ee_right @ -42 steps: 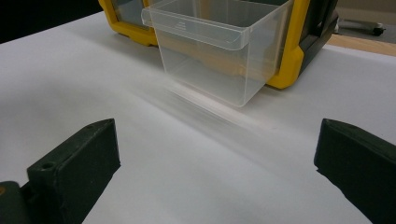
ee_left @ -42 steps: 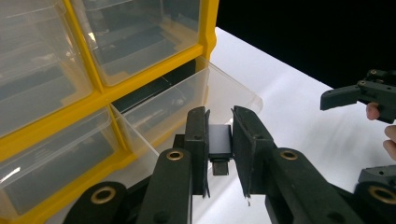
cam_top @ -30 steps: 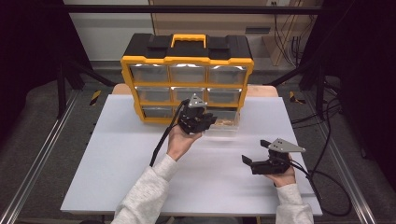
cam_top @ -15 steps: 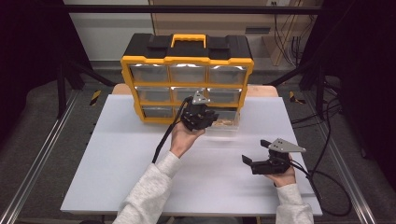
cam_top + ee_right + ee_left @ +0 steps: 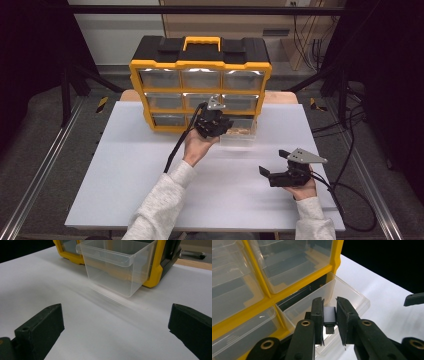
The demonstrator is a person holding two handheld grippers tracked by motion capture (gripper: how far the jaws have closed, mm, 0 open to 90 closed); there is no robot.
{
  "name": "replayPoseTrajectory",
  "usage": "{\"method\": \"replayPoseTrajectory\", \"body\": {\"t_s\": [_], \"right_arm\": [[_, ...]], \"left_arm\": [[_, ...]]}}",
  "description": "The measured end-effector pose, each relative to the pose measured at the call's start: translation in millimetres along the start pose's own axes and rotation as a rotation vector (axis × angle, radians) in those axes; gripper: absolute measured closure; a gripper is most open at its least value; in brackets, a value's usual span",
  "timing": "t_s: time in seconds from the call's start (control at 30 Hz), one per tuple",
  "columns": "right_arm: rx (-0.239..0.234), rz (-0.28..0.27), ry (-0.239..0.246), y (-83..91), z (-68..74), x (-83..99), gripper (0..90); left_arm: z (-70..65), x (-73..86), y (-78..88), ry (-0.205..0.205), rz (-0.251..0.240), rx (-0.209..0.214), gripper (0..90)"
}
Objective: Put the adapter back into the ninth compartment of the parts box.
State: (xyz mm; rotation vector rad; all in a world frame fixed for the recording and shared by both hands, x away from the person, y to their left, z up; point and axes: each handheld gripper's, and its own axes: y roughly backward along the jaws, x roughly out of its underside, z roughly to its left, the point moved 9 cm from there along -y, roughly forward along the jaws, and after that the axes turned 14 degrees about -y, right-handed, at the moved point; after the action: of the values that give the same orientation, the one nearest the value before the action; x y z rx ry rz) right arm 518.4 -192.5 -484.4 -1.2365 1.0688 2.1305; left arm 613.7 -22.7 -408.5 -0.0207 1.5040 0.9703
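- The box of drawers [image 5: 200, 82] stands at the back of the table [image 5: 125, 170].
- One drawer [image 5: 240, 134] sticks out in front at the bottom right.
- The left gripper [image 5: 212, 122] is just over that drawer.
- The right gripper [image 5: 267, 172] is nearer, to the right.

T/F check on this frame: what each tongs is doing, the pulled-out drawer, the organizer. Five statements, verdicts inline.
1. The left tongs grip a small grey adapter. True.
2. The right tongs are shut on a screw. False: their jaws stand wide apart with nothing between them, over the bare white table.
3. The clear drawer at the bottom right of the organizer is pulled out. True.
4. The organizer is red with a blue handle. False: it is yellow and black with a yellow handle.
5. The left tongs are over the open drawer. True.
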Motion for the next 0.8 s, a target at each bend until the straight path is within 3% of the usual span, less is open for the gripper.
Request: {"method": "replayPoseTrajectory", "body": {"t_s": [0.8], "right_arm": [[0.000, 0.001, 0.001, 0.4, 0.0, 0.0, 0.5]], "left_arm": [[7.0, 8.9, -18.0, -0.010, 0.031, 0.000, 75.4]]}}
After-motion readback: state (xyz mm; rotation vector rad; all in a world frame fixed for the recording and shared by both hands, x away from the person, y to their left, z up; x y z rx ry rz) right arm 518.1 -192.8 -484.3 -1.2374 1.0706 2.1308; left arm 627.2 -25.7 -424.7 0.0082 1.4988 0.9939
